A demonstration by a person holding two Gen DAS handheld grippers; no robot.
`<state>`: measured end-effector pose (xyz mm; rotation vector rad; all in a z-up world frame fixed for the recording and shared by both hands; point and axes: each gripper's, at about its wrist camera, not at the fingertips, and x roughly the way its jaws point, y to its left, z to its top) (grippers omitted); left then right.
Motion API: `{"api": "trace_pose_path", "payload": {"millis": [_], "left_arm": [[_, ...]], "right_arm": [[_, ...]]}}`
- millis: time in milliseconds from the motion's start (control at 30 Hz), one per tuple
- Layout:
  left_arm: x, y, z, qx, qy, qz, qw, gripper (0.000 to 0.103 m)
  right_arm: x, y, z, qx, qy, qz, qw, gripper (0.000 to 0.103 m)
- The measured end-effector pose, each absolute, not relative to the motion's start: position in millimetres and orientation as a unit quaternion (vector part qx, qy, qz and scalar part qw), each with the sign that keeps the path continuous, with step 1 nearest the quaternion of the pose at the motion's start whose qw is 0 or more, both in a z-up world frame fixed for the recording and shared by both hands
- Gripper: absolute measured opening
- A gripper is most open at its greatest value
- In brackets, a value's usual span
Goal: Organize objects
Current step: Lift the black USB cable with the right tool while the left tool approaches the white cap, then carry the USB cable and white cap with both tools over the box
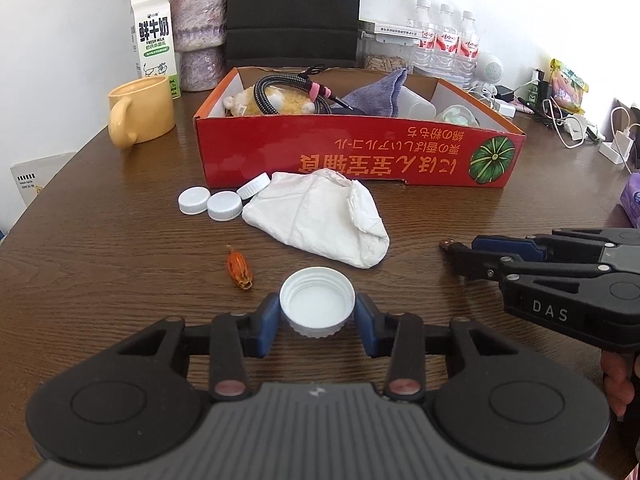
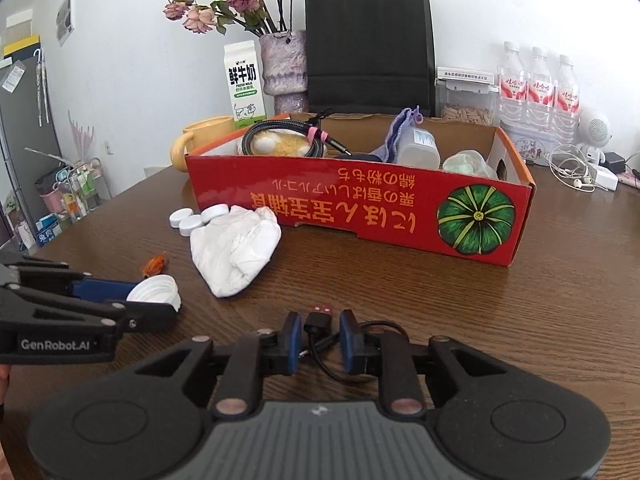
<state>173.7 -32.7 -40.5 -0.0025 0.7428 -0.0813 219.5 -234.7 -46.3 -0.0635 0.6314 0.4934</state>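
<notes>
Left gripper (image 1: pixel 316 322) pinches a white bottle cap (image 1: pixel 317 307), open side up, between its blue pads, in front of the red box (image 1: pixel 360 152). Right gripper (image 2: pixel 320 344), jaws slightly parted, straddles a black USB cable (image 2: pixel 318 322) lying loose between them, also before the box.

The white bottle cap (image 1: pixel 317 307) lies open side up on the table, perhaps slightly tilted; a black USB cable (image 2: pixel 320 330) lies near.

I had left gripper (image 1: pixel 317 316) angled down, jaws pressed on something; right gripper (image 2: pixel 320 336) angled down, jaws slightly apart.
</notes>
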Motion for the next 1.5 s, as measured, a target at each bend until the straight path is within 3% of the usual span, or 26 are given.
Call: {"api": "trace_pose_path", "payload": {"millis": [167, 833, 1500], "left_arm": [[171.6, -29.8, -36.3, -0.004, 0.356, -0.039, 0.934, 0.041], [189.7, -31.5, 5.7, -0.007, 0.3, -0.05, 0.953, 0.041], [277.4, -40.6, 37.5, -0.024, 0.249, -0.057, 0.967, 0.041]], "right_arm": [[217.2, -226.5, -46.4, -0.056, 0.302, 0.237, 0.922, 0.011], [210.6, -232.9, -2.1, -0.03, 0.205, 0.233, 0.95, 0.011], [292.5, -226.4, 37.9, -0.01, 0.142, 0.227, 0.963, 0.011]]}}
